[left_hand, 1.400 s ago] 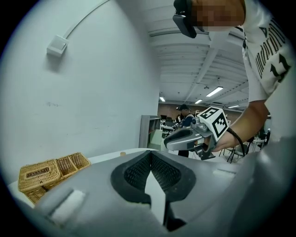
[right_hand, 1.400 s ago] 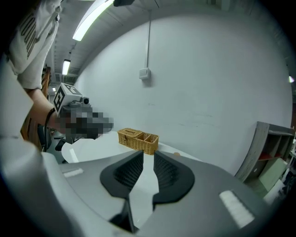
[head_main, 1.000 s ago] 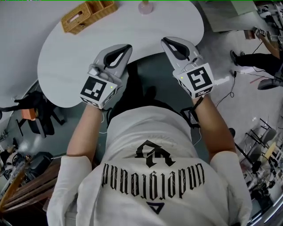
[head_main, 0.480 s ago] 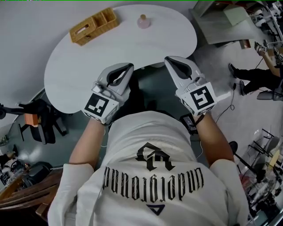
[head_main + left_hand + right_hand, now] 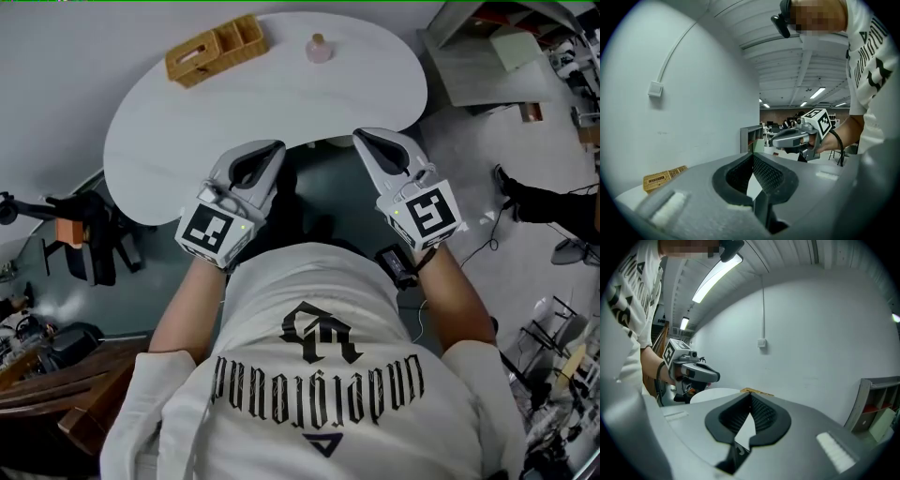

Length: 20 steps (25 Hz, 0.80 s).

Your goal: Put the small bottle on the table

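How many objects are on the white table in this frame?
2. A wicker basket sits at the white table's far left; a small pink bottle stands right of it near the far edge. None seems hidden.

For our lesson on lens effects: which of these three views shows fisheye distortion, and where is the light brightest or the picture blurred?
Head view: even light, sharp; the white curved table and small pink bottle read clearly. Left gripper view: fisheye bending, dark corners, a mosaic patch at top. Right gripper view: same bending; the long ceiling lamp glares brightest.
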Motion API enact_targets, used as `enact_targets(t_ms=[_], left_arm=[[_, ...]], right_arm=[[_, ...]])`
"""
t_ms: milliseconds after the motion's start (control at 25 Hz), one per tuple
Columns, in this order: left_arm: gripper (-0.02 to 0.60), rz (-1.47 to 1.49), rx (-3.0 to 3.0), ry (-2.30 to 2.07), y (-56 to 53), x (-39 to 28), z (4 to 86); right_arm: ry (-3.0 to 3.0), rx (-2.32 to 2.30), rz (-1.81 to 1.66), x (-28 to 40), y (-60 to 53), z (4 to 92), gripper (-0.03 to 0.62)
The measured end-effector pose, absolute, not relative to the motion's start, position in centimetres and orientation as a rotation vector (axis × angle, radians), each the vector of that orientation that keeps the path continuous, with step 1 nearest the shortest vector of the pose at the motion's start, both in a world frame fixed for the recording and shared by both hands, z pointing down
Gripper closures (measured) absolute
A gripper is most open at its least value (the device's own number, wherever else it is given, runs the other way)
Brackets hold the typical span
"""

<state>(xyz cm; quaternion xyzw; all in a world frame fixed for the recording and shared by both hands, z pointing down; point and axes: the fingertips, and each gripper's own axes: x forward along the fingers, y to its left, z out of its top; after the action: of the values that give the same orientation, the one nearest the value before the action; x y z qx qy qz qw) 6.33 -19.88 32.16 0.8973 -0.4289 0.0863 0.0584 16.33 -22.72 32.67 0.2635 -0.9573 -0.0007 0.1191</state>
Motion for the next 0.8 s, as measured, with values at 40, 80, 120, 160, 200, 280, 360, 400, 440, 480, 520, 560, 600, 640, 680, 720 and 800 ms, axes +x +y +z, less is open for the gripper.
enact_targets(t_ms=[40,80,120,160,200,280,360,400,440,480,520,560,600,640,680,720,800], left_arm=[[0.577,0.274,2.712,-1.310,-19.5,6.0,32.1],[0.577,0.283,2.707,-1.320,-19.3,5.7,32.0],[0.577,0.288,2.701,-1.330,-19.2,5.4,31.9],[0.577,0.289,2.691,-1.342,-19.1,4.9,31.7],[0.577,0.288,2.677,-1.356,-19.1,4.4,31.5],[0.577,0.288,2.657,-1.383,-19.1,3.3,31.3],[0.577,0.293,2.650,-1.398,-19.1,2.5,31.2],[0.577,0.296,2.649,-1.399,-18.9,2.2,31.1],[0.577,0.298,2.651,-1.398,-18.7,1.9,30.9],[0.577,0.300,2.655,-1.397,-18.5,1.6,30.7],[0.577,0.301,2.661,-1.396,-18.1,1.3,30.4],[0.577,0.300,2.668,-1.395,-17.7,1.0,30.1],[0.577,0.297,2.677,-1.394,-17.3,0.7,29.8],[0.577,0.292,2.686,-1.390,-16.8,0.4,29.4],[0.577,0.287,2.695,-1.383,-16.4,0.1,29.1],[0.577,0.281,2.703,-1.374,-16.0,-0.2,28.8],[0.577,0.271,2.718,-1.360,-15.0,-0.9,28.4]], right_arm=[[-2.802,0.756,0.006,16.1,-22.6,32.7,0.591],[-2.804,0.744,0.012,15.9,-22.5,32.8,0.592],[-2.807,0.733,0.016,15.7,-22.5,32.7,0.591],[-2.809,0.724,0.018,15.4,-22.4,32.7,0.591],[-2.811,0.714,0.019,15.1,-22.4,32.7,0.591],[-2.817,0.698,0.012,14.5,-22.2,32.7,0.591],[-2.820,0.691,-0.001,14.1,-22.1,32.5,0.591],[-2.820,0.692,-0.001,13.9,-22.0,32.5,0.591],[-2.819,0.695,0.001,13.7,-21.8,32.3,0.591],[-2.820,0.699,0.002,13.4,-21.5,32.2,0.591],[-2.821,0.703,0.001,13.1,-21.2,32.0,0.591],[-2.822,0.707,-0.004,12.8,-20.8,31.9,0.591],[-2.821,0.713,-0.009,12.5,-20.4,31.8,0.592],[-2.818,0.719,-0.011,12.3,-19.9,31.7,0.591],[-2.814,0.728,-0.011,12.1,-19.5,31.7,0.591],[-2.810,0.739,-0.008,11.9,-19.0,31.6,0.591],[-2.803,0.760,-0.003,11.5,-18.0,31.4,0.592]])
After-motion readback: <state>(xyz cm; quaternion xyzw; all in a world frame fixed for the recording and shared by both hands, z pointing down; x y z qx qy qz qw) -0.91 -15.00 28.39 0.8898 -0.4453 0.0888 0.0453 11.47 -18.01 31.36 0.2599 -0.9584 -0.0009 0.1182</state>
